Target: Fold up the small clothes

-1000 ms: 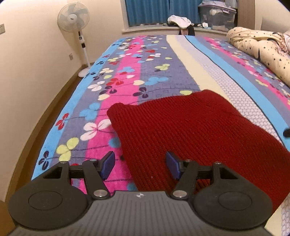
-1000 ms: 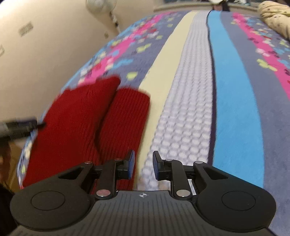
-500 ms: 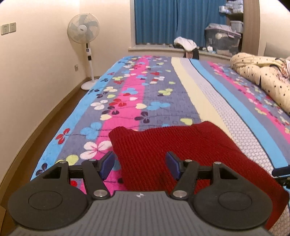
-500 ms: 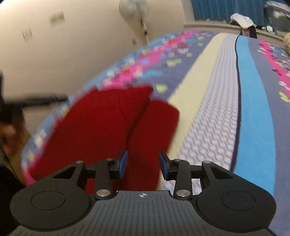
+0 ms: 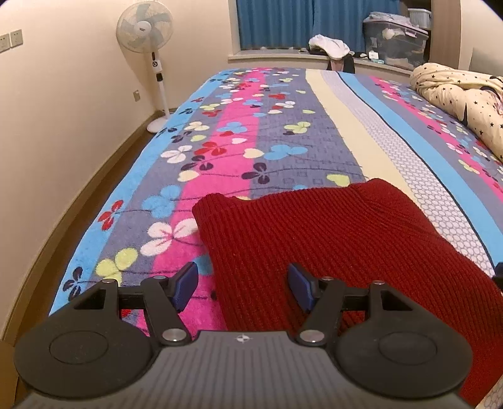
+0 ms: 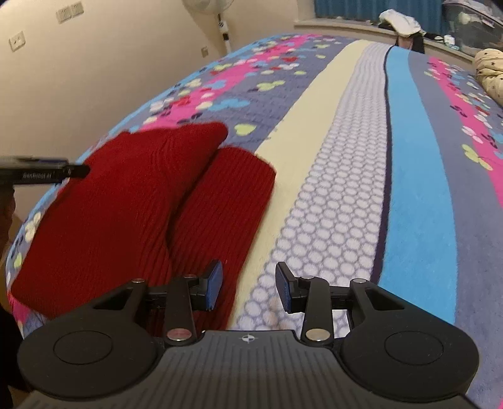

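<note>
A bed (image 5: 283, 151) is covered by a striped, flowered blanket. A standing fan (image 5: 145, 26) is seen by the wall, blue curtains (image 5: 276, 22) behind, a star-printed quilt (image 5: 456, 94) bunched at the right, and a storage box (image 5: 394, 41) on the sill.

Black left gripper (image 5: 242, 286) (blue-padded jaws, silver screws), apparently ribbed housing.

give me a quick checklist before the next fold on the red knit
1. Left gripper open, nothing pinched: ok.
2. Right gripper open, jaws have just been opening, nothing pinched: ok.
3. Red knit garment lying on the bedspread: ok.
4. Left jaws straddle the garment's left edge: ok.
5. Right jaws line up with the sleeve edge: cannot tell, one pad is over it, the other over the bedspread.
6. Garment flat, no wrinkles: not ok, a crease runs beside the sleeve.
</note>
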Motion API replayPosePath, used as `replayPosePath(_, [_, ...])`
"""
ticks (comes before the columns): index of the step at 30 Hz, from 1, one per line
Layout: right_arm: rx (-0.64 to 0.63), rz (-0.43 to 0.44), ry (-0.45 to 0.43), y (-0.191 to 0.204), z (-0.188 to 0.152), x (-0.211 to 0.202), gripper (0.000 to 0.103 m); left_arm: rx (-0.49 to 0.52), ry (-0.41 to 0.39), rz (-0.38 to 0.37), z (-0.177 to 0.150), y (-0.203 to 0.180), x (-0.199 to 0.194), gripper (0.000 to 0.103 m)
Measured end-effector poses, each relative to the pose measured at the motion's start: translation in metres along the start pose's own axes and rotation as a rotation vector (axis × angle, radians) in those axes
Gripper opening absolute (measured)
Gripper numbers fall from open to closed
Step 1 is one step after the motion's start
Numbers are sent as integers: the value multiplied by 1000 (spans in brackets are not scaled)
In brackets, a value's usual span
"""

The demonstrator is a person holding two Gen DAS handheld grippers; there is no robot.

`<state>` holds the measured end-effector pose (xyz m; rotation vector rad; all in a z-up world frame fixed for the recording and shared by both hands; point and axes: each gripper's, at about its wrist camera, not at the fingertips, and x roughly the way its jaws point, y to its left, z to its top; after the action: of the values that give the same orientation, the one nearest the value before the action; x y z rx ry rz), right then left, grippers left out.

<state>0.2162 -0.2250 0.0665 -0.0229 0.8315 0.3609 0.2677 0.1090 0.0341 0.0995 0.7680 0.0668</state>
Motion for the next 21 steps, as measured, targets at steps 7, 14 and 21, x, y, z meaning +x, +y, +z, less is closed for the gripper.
replayPosePath(7, [83, 2, -91, -7, 4, -12, 54, -4, -2, 13, -3, 2, -8, 78])
replayPosePath(14, [84, 12, -220, 5, -3, -46, 72, 26, -85, 32, -16, 10, -40, 93])
replayPosePath(21, [163, -51, -371, 26, -27, -94, 91, 15, -221, 57, -36, 19, -97, 103])
